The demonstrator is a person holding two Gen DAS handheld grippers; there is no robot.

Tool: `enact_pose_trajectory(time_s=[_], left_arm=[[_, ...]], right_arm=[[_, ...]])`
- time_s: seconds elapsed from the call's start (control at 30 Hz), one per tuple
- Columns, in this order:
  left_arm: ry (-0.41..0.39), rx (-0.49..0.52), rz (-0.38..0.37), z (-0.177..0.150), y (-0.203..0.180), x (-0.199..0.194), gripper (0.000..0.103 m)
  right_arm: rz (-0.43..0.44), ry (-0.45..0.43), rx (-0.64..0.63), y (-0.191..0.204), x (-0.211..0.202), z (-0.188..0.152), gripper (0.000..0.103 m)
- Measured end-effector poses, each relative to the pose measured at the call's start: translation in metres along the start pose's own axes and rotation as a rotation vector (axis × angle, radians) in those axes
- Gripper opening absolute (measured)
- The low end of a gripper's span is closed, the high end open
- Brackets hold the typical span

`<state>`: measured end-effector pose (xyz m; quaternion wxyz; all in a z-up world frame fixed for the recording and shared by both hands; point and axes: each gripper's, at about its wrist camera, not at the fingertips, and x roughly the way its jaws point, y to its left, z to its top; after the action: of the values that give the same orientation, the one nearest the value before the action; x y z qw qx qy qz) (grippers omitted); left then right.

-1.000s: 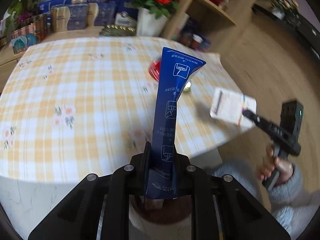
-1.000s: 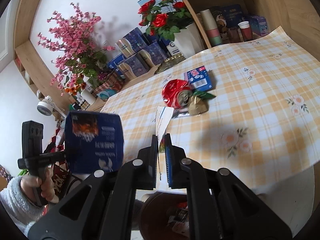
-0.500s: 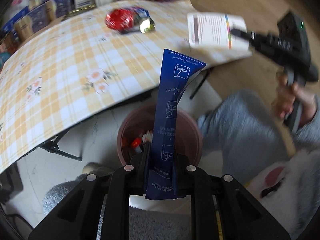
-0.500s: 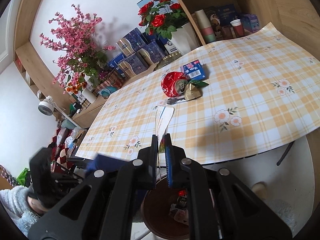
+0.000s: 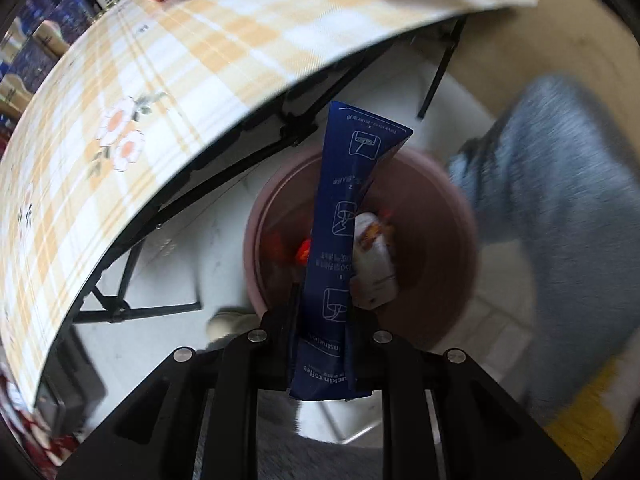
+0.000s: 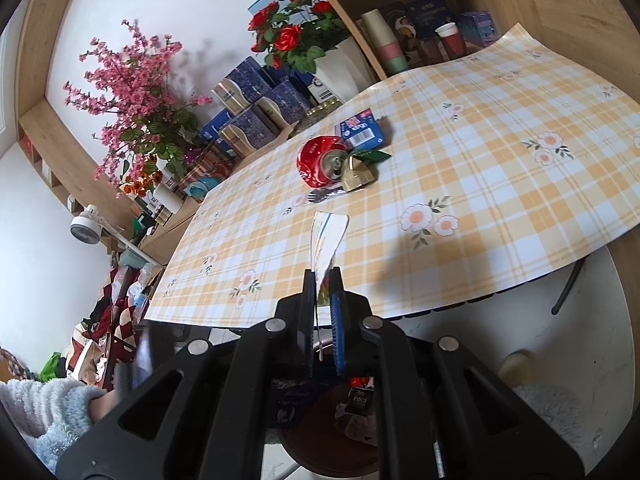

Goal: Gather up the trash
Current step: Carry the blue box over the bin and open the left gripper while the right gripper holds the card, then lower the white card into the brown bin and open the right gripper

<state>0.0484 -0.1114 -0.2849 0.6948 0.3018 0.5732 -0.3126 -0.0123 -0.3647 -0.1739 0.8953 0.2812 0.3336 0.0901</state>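
Note:
My left gripper (image 5: 326,320) is shut on a long dark blue coffee packet (image 5: 344,232) and holds it right above a brown round bin (image 5: 436,276) on the floor, with wrappers inside. My right gripper (image 6: 322,280) is shut on a thin white paper wrapper (image 6: 327,240), held at the table's front edge above the same bin (image 6: 320,436). On the checked tablecloth (image 6: 480,184) lie a crushed red can (image 6: 320,162), a gold foil wrapper (image 6: 358,176) and a small blue box (image 6: 360,130).
The table's black folding legs (image 5: 132,280) stand left of the bin. A grey-trousered leg (image 5: 552,184) is right of the bin. Flower pots, tins and boxes (image 6: 256,112) line the shelf behind the table.
My left gripper has swung down from the table to over the bin with the blue packet. My right gripper has lowered slightly toward the table's edge, still holding the white wrapper.

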Motion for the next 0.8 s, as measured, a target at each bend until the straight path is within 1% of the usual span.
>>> enact_pose_trajectory(time_s=[0.1, 0.17, 0.2, 0.23, 0.27, 0.33, 0.4, 0.43, 0.47, 0.53, 0.63, 0.67, 0.73, 0.8], left_arm=[[0.043, -0.006, 0.001, 0.004, 0.004, 0.022, 0.018], [0.049, -0.017, -0.001, 0.006, 0.006, 0.031, 0.022], [0.043, -0.028, -0.004, 0.007, 0.007, 0.032, 0.028], [0.029, -0.054, -0.02, 0.008, 0.011, 0.03, 0.048], [0.008, -0.074, -0.037, 0.009, 0.013, 0.026, 0.062], [-0.048, -0.107, -0.057, 0.01, 0.018, 0.011, 0.065], [-0.122, -0.141, -0.067, 0.007, 0.025, -0.009, 0.073], [-0.164, -0.164, -0.074, 0.005, 0.029, -0.02, 0.079], [-0.224, -0.196, -0.094, 0.0, 0.035, -0.034, 0.084], [-0.305, -0.248, -0.113, -0.006, 0.043, -0.054, 0.09], [-0.434, -0.339, -0.096, -0.021, 0.056, -0.086, 0.095], [-0.465, -0.36, -0.085, -0.024, 0.057, -0.094, 0.096], [-0.542, -0.396, -0.053, -0.037, 0.061, -0.11, 0.097], [-0.61, -0.41, -0.027, -0.046, 0.063, -0.12, 0.097]], right_arm=[[-0.008, 0.0, 0.01, -0.006, -0.001, 0.0, 0.011], [-0.011, 0.002, 0.019, -0.01, -0.001, -0.001, 0.011], [-0.013, 0.003, 0.021, -0.011, -0.001, -0.001, 0.011], [-0.015, 0.005, 0.021, -0.012, -0.001, -0.002, 0.011], [-0.017, 0.008, 0.02, -0.012, -0.001, -0.003, 0.011], [-0.025, 0.015, 0.012, -0.012, -0.003, -0.006, 0.011], [-0.025, 0.026, 0.013, -0.013, -0.003, -0.009, 0.011], [-0.022, 0.033, 0.017, -0.014, -0.003, -0.011, 0.011], [-0.02, 0.042, 0.018, -0.014, -0.003, -0.014, 0.011], [-0.016, 0.062, 0.015, -0.012, -0.002, -0.019, 0.011], [-0.004, 0.105, -0.007, -0.005, 0.001, -0.028, 0.011], [-0.002, 0.12, -0.02, -0.001, 0.003, -0.032, 0.011], [0.002, 0.158, -0.054, 0.009, 0.008, -0.04, 0.011], [0.007, 0.199, -0.08, 0.018, 0.016, -0.05, 0.011]])
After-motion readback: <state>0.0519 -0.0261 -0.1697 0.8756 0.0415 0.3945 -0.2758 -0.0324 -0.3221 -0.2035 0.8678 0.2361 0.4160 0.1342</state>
